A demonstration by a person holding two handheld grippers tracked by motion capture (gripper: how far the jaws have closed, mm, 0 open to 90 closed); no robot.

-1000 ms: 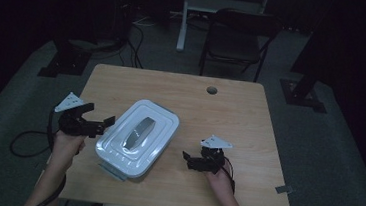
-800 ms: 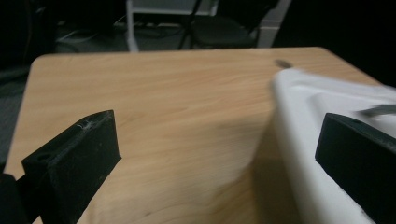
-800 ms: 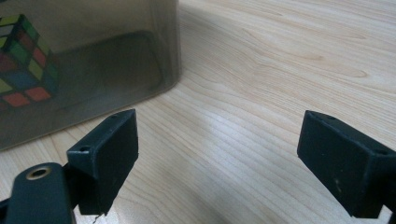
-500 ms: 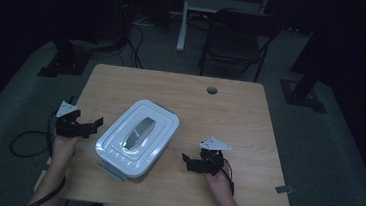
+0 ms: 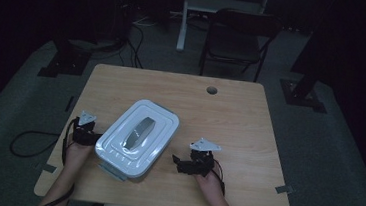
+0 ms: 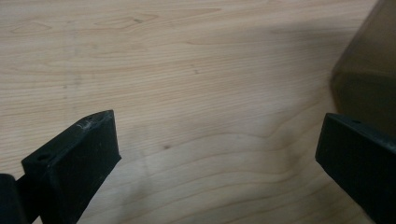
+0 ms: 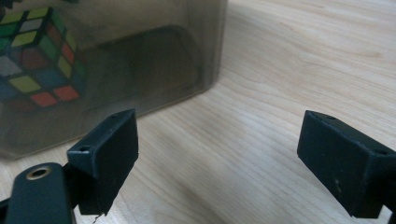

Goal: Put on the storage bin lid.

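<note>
A: What sits on the counter?

B: A plastic box with a white lid and a grey handle along the lid's middle. It lies at an angle, nearer the counter's left edge and front edge than its far side.

A: Any brand or writing on it?

B: None that I can read. The lid is plain ridged plastic, and the light is dim.

A: Anything inside?

B: Yes. In the right gripper view the box wall is smoky and see-through, and a puzzle cube with green, yellow, red, blue and orange squares shows through it. No lettering on the squares.

A: Where is the left hand-held gripper?

B: Close to the counter's left edge, just beside the box's left side. Its own view shows both black jaws spread wide with bare wood between them, and a corner of the box at the right of that view. It holds nothing.

A: And the right hand-held gripper?

B: Near the front edge, just right of the box, its jaws pointing toward it. They stand wide apart, empty, with the box's rounded corner just ahead of the left jaw.

A: Anything else on the counter?

B: A round hole through the wood near the far edge.
</note>
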